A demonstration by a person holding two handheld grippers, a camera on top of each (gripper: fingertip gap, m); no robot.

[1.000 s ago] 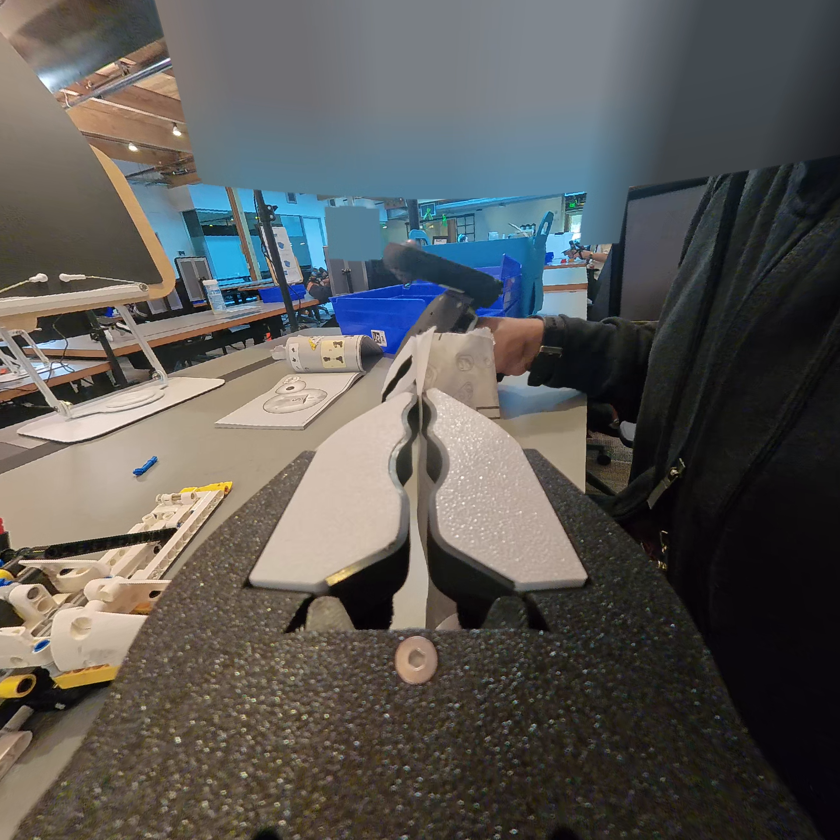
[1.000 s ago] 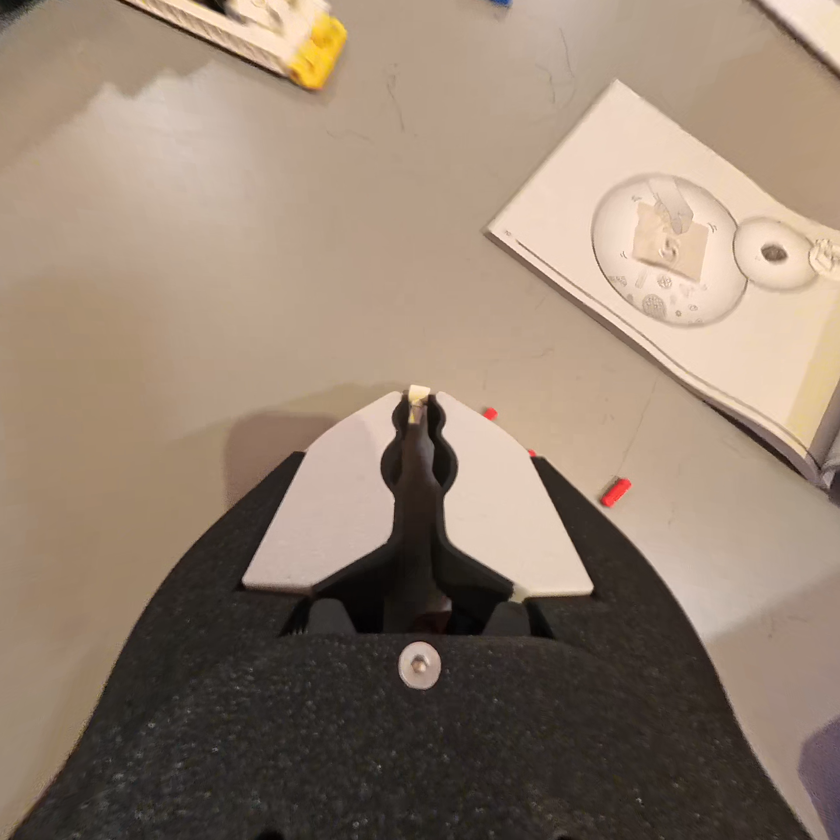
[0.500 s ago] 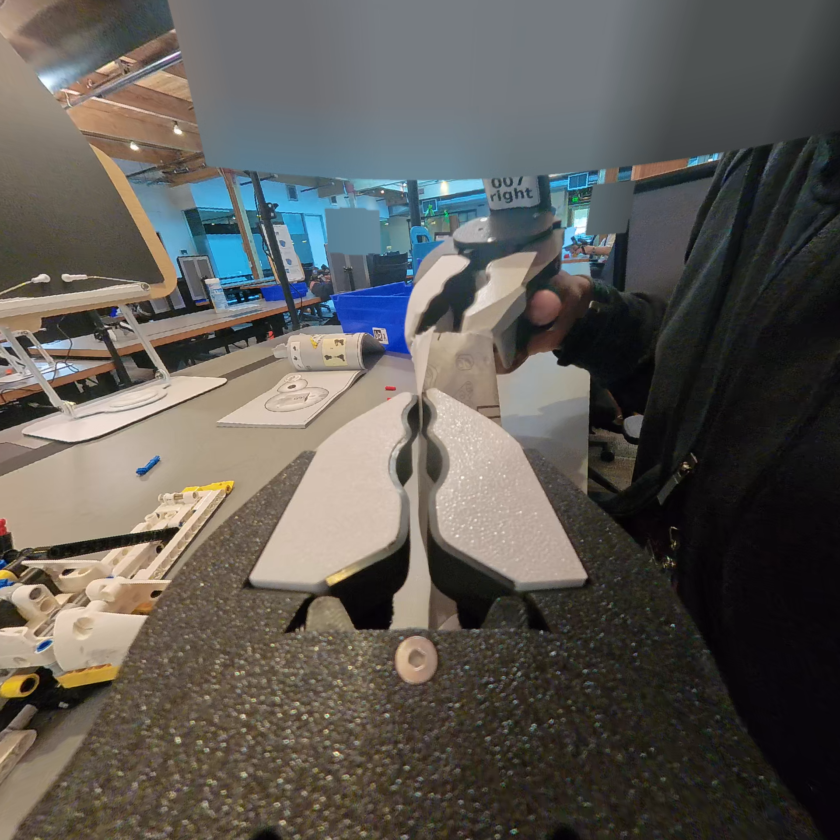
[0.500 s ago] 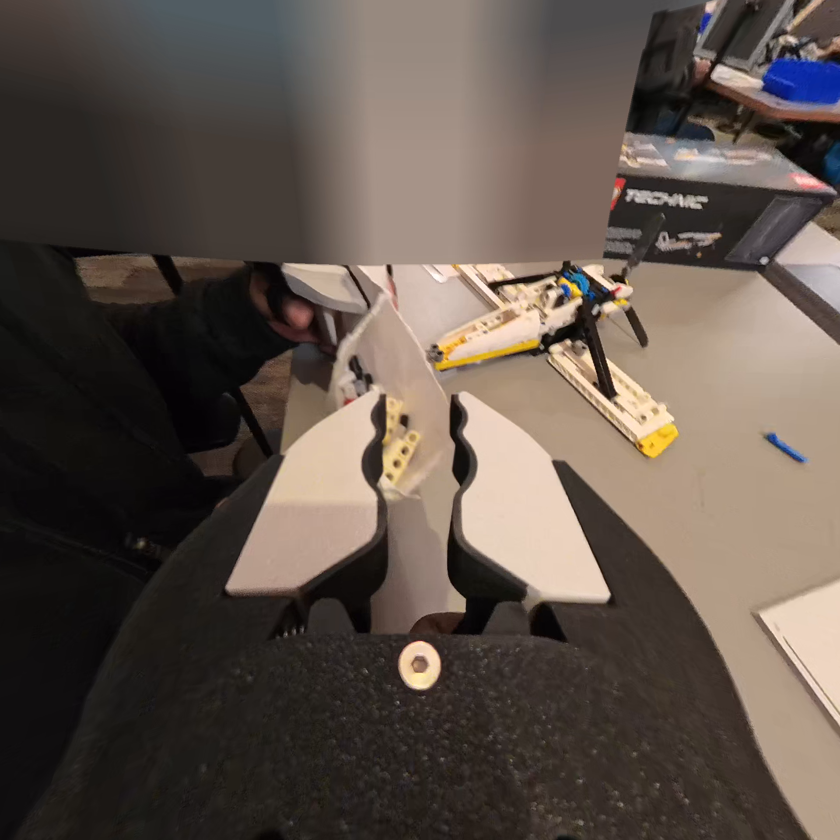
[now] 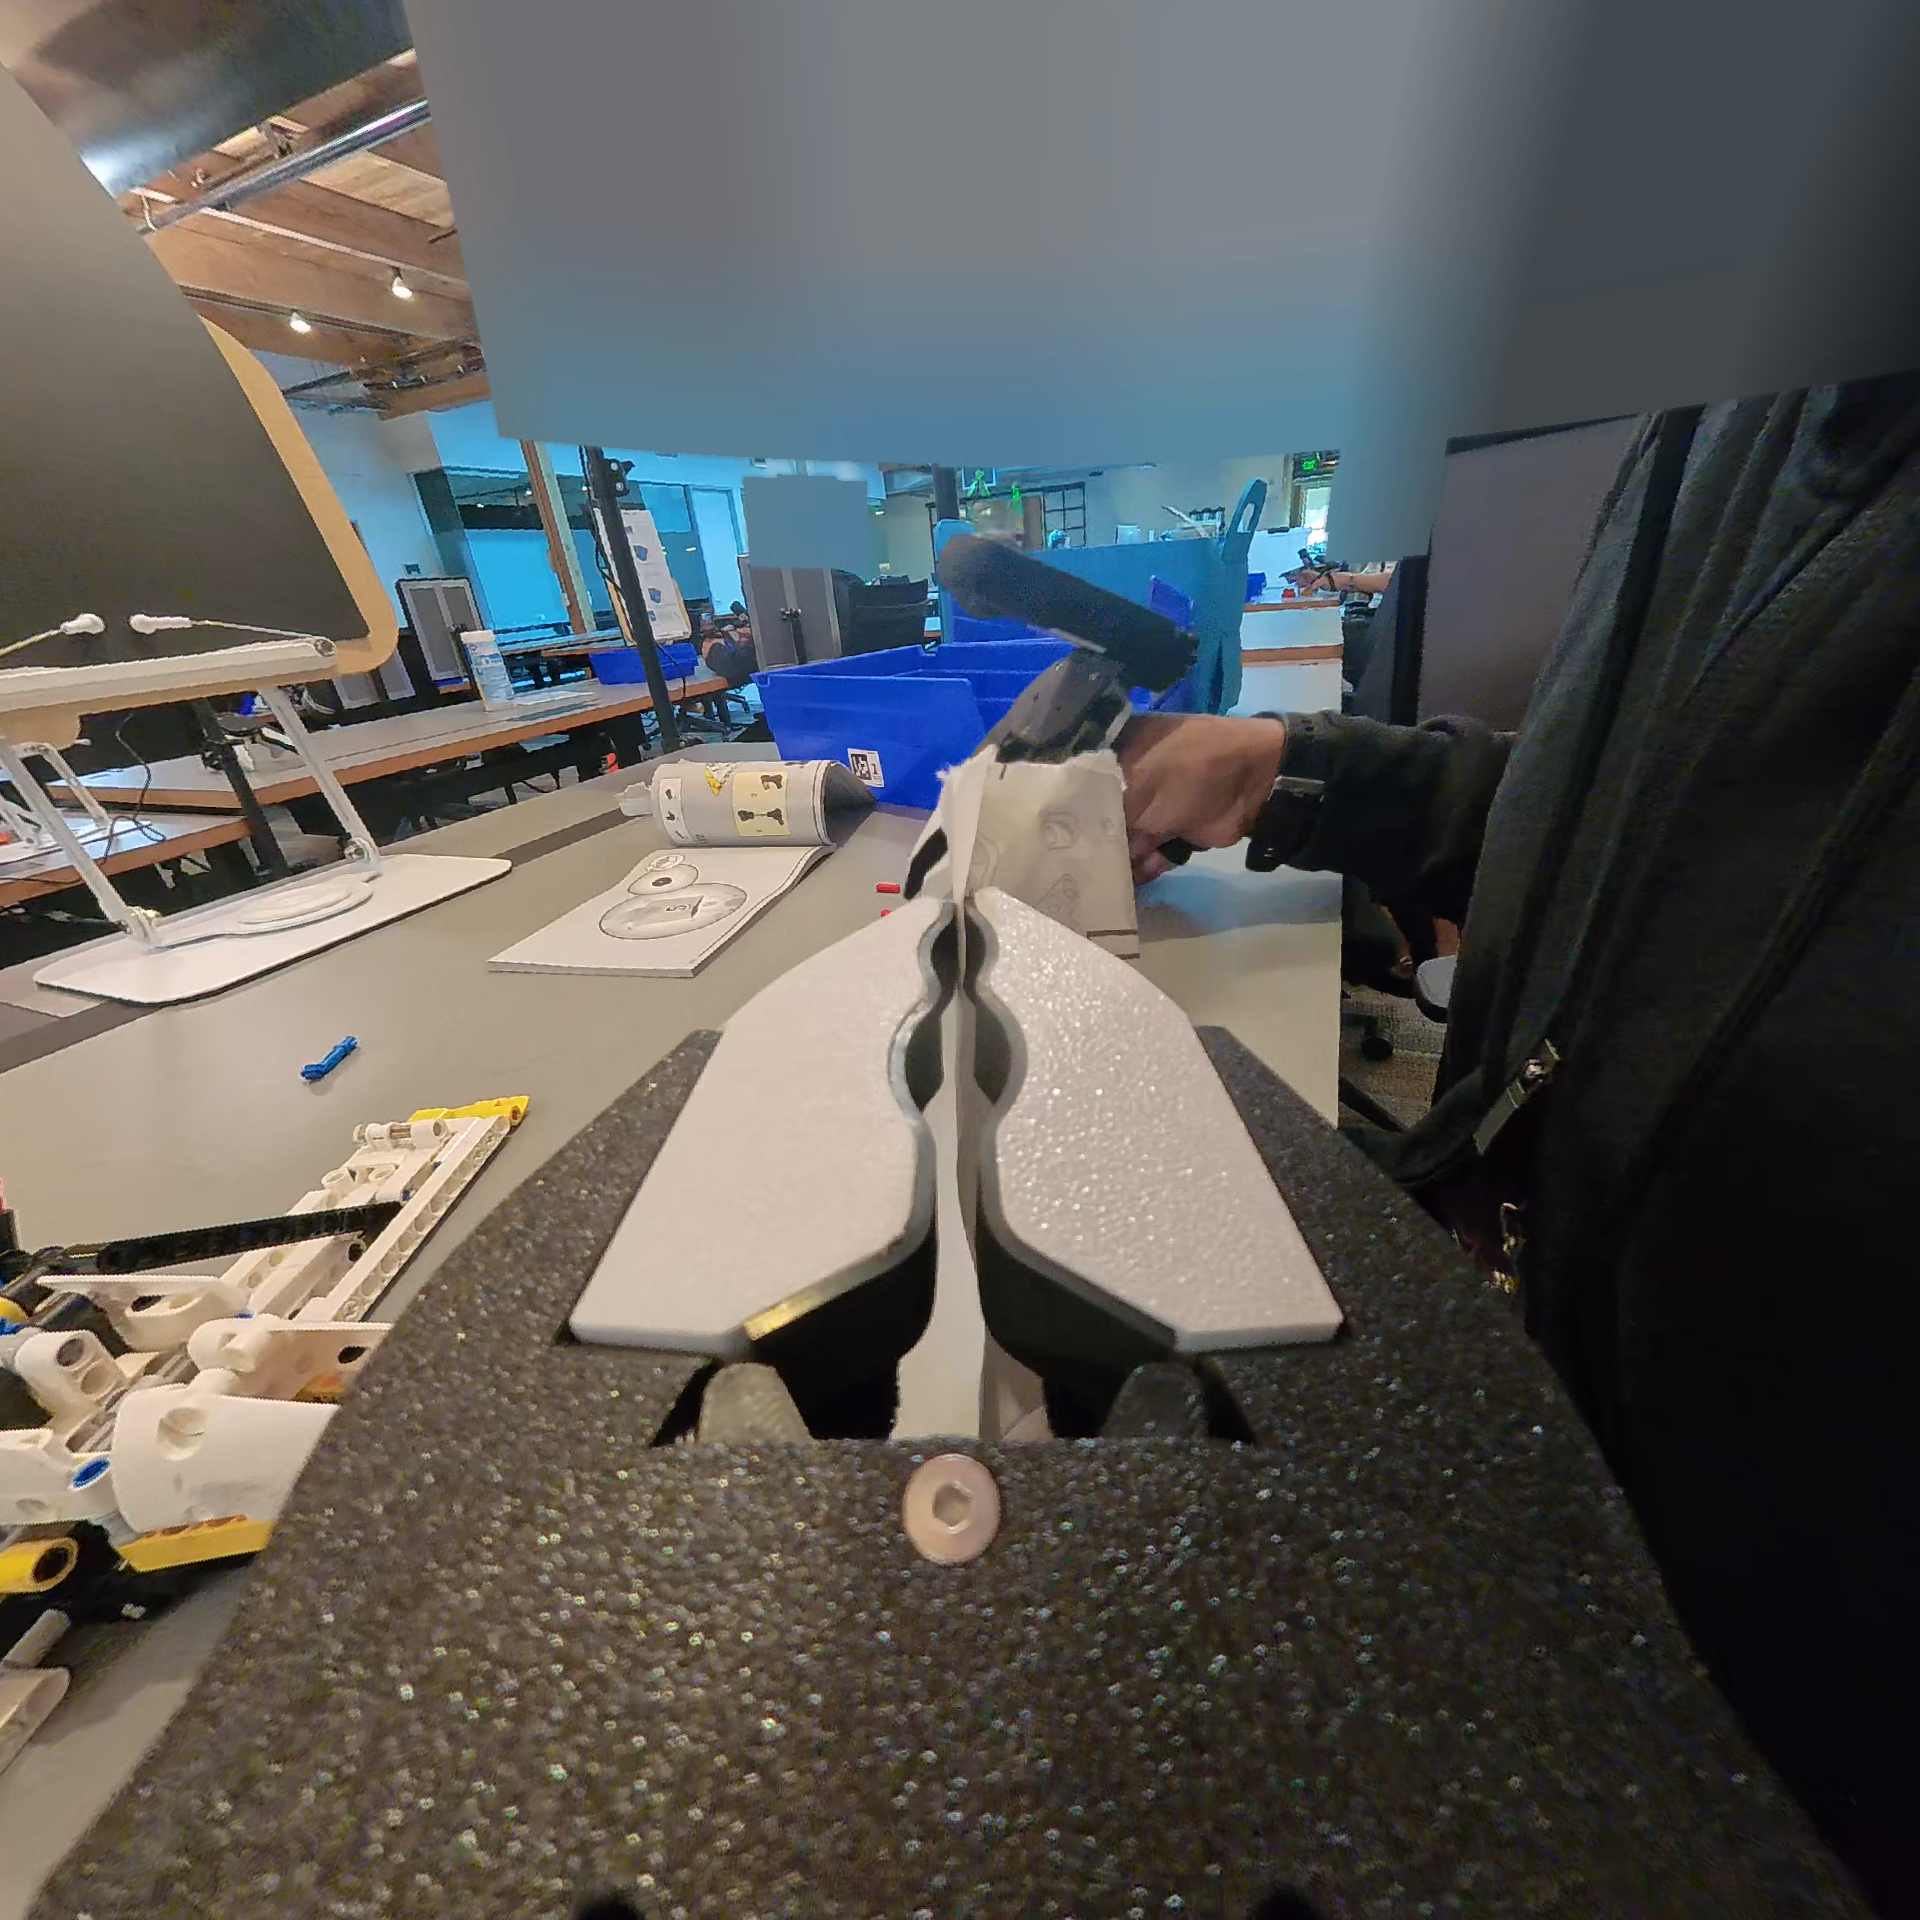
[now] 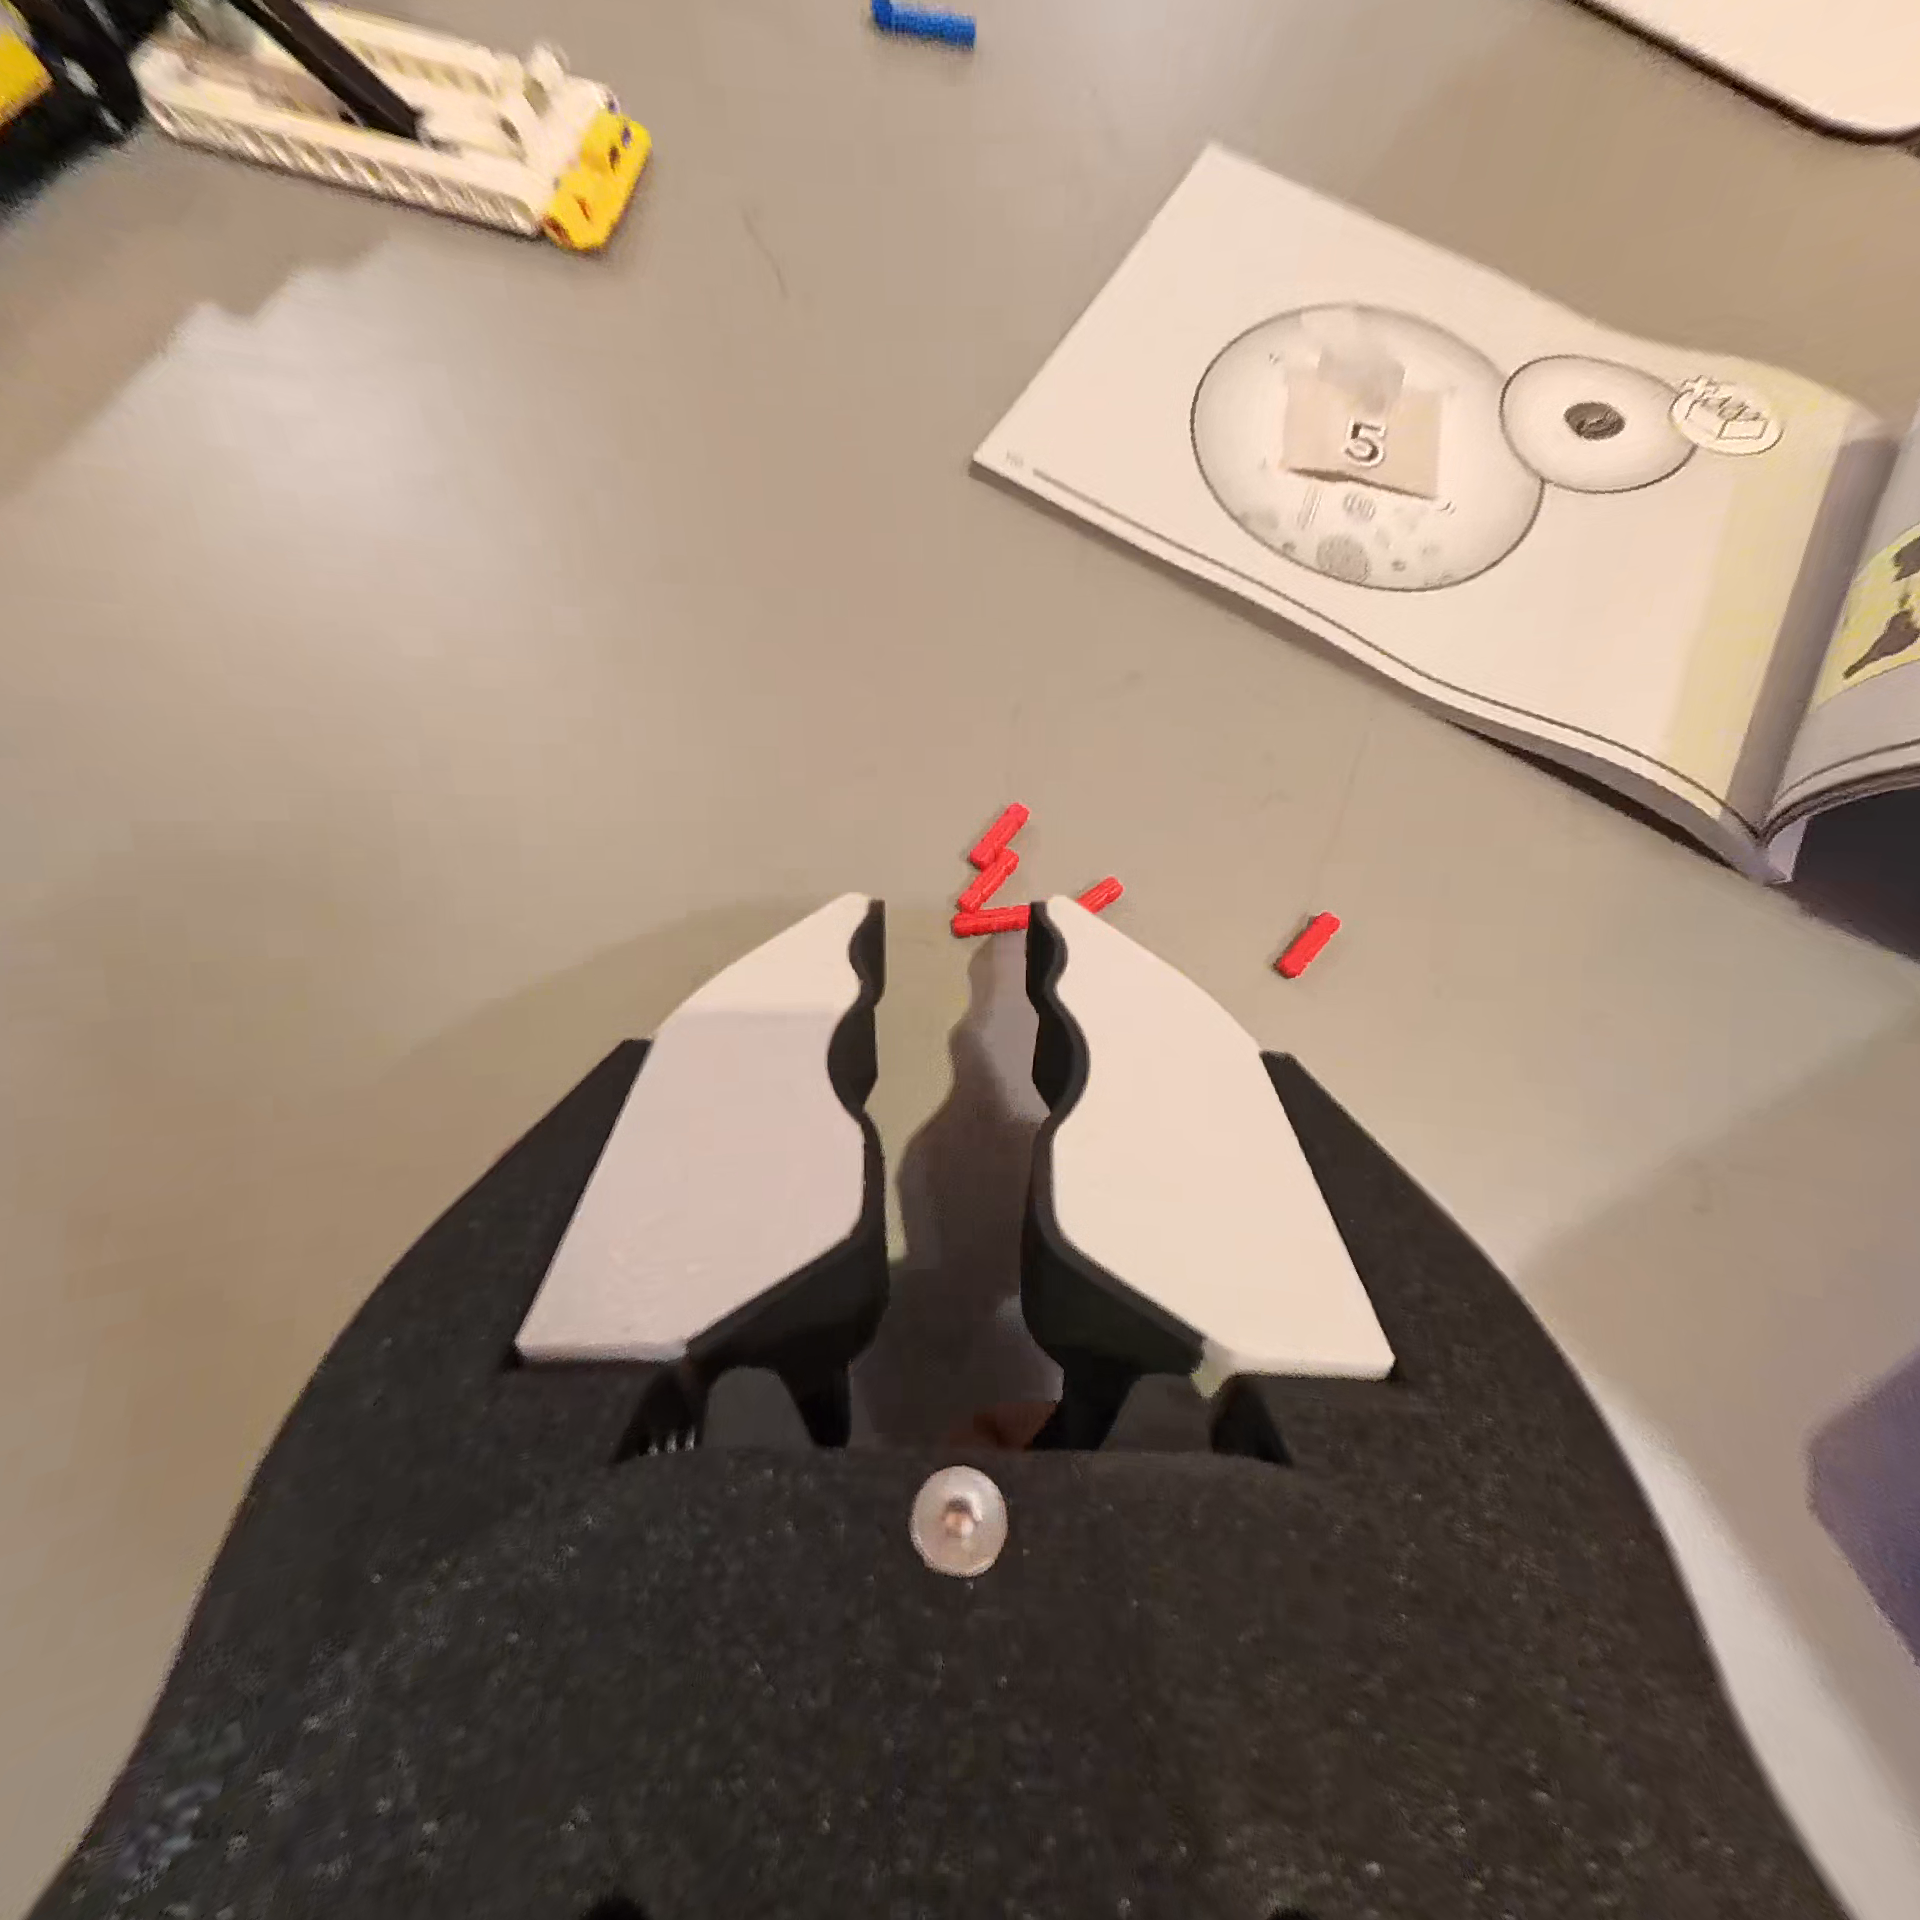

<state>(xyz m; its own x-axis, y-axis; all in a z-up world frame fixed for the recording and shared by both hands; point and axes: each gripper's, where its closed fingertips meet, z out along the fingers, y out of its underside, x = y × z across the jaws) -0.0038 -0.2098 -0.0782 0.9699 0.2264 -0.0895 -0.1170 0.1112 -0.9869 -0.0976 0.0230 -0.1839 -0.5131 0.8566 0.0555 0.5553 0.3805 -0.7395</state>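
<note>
Now the right gripper hovered low over the desk, its fingers parted and empty where they'd pinched a pale piece; red pins lay just ahead. Left gripper stayed clamped on the white paper bag.

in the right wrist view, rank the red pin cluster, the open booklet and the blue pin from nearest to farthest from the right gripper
From the right gripper:
1. Red pin cluster, just off the open fingertips, slightly right.
2. Open booklet, farther off on the right.
3. Blue pin, farthest, at the top edge.
</note>
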